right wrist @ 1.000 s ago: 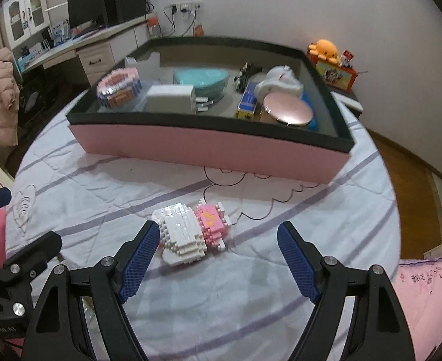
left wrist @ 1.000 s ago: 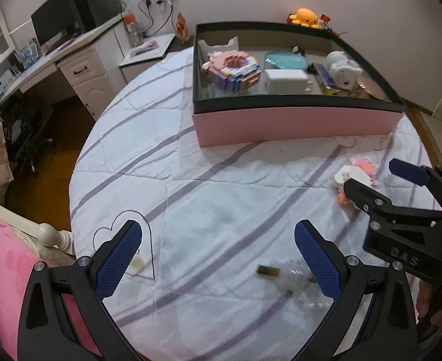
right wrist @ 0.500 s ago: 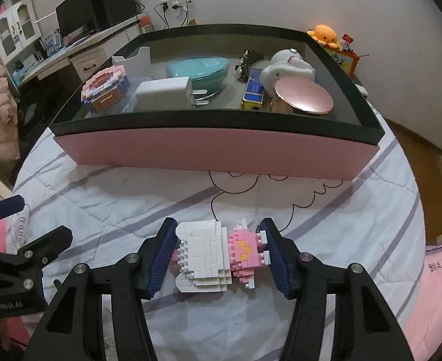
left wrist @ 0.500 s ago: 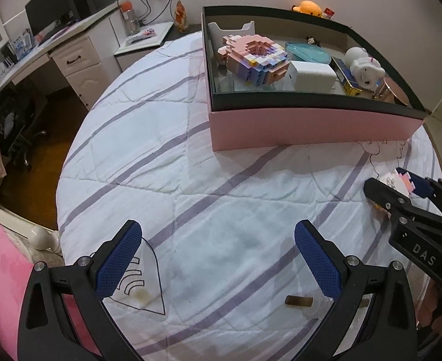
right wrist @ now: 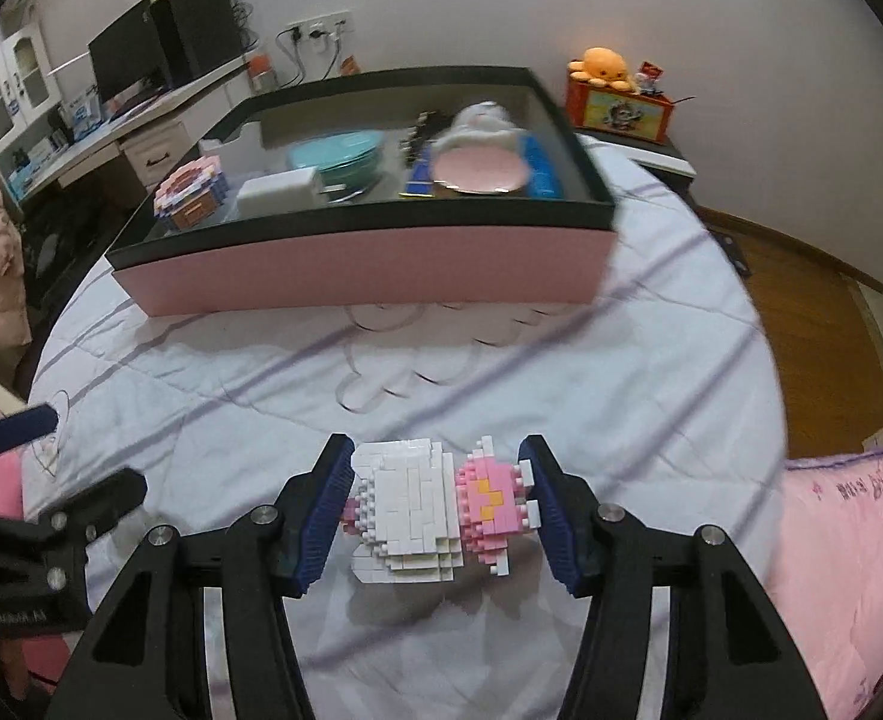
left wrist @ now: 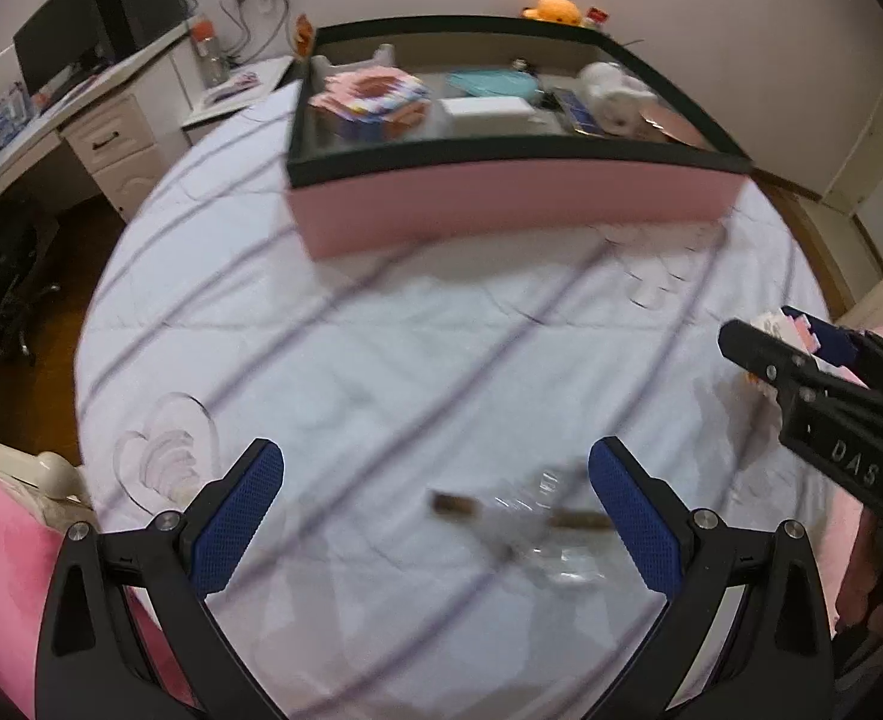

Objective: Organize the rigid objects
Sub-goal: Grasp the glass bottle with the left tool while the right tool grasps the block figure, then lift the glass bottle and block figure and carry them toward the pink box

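My right gripper [right wrist: 435, 453] is shut on a white and pink brick figure [right wrist: 405, 504], its blue pads pressing on both ends just above the striped bedspread. In the left wrist view the same gripper [left wrist: 801, 354] sits at the right edge with the figure [left wrist: 771, 321] peeking out. My left gripper [left wrist: 435, 459] is open over the bedspread, with nothing between its fingers. A clear plastic item with brown ends [left wrist: 537, 516] lies just below and between its fingertips. The pink box with a dark rim [right wrist: 369, 276] stands beyond, holding several objects.
The box [left wrist: 513, 204] holds a pink brick model [left wrist: 375, 102], a white block [left wrist: 489, 111], a teal lid, a white figure and a pink disc [right wrist: 480, 171]. A desk with monitor is at back left; a nightstand with an orange plush [right wrist: 603, 66] at back right.
My right gripper closed on the brick figure and now holds it, pulled a little back from the box. My left gripper swung forward, then back over the clear plastic item.
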Motion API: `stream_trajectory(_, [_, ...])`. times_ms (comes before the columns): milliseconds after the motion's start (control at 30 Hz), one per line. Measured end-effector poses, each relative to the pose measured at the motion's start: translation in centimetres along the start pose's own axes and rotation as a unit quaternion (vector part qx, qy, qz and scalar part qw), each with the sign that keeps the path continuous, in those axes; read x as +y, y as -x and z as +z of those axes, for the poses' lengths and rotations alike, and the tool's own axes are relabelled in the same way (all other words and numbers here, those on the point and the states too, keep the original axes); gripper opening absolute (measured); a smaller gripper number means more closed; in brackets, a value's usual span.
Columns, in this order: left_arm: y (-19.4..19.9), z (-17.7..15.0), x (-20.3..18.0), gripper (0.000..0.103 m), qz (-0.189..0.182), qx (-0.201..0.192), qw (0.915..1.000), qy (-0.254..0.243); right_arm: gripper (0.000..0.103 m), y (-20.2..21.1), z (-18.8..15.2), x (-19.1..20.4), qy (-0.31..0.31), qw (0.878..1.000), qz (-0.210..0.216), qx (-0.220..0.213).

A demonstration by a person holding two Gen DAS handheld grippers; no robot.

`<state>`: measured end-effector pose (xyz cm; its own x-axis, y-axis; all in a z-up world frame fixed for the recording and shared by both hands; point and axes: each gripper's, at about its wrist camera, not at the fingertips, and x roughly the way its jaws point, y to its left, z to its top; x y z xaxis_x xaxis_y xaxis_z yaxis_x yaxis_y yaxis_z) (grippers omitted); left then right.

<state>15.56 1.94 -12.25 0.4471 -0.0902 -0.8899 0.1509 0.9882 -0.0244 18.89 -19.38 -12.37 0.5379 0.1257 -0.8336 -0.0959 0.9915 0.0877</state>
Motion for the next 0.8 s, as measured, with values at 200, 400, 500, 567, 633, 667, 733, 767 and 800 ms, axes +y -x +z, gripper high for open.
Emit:
stream_trajectory(200, [1.0,-1.5,-2.7,0.103,0.012,0.004,0.9997,-0.02,0.058,1.9,-1.3,-2.3,-0.019,0.999,0.004,-0.025])
stream_trajectory(400, [-1.1,-2.3,-4.1,0.098,0.011,0.036,0.999,-0.024,0.058,1.5,-2.3,-2.8,-0.02,0.999,0.019,-0.019])
stream_trajectory(500, [-1.4,-2.4,-3.9,0.075,0.009,0.03,0.9994,-0.017,0.058,1.2,-2.9,-2.8,-0.017,0.999,0.026,-0.012])
stream_trajectory(567, [-0.9,-2.1,-3.7,0.061,0.003,0.028,0.9994,-0.019,0.058,1.0,-2.9,-2.8,-0.017,0.999,0.028,-0.01])
stream_trajectory(633, [-0.8,-1.9,-3.3,0.061,-0.006,0.033,0.9993,-0.013,0.058,0.9,-2.8,-2.8,-0.021,0.999,0.029,-0.01])
stream_trajectory(667, [-0.8,-1.8,-3.1,0.061,-0.01,0.033,0.9994,-0.01,0.058,0.9,-2.8,-2.8,-0.022,0.999,0.029,-0.01])
stream_trajectory(733, [-0.7,-1.8,-2.9,0.061,-0.013,0.032,0.9993,-0.009,0.058,1.0,-2.7,-2.7,-0.021,0.999,0.03,-0.014])
stream_trajectory(767, [-0.6,-1.8,-2.8,0.061,-0.014,0.032,0.9994,-0.008,0.058,1.0,-2.6,-2.7,-0.02,0.999,0.03,-0.014])
stream_trajectory(800, [-0.5,-1.8,-2.7,0.061,-0.014,0.032,0.9993,-0.009,0.058,1.1,-2.7,-2.7,-0.02,0.999,0.03,-0.015])
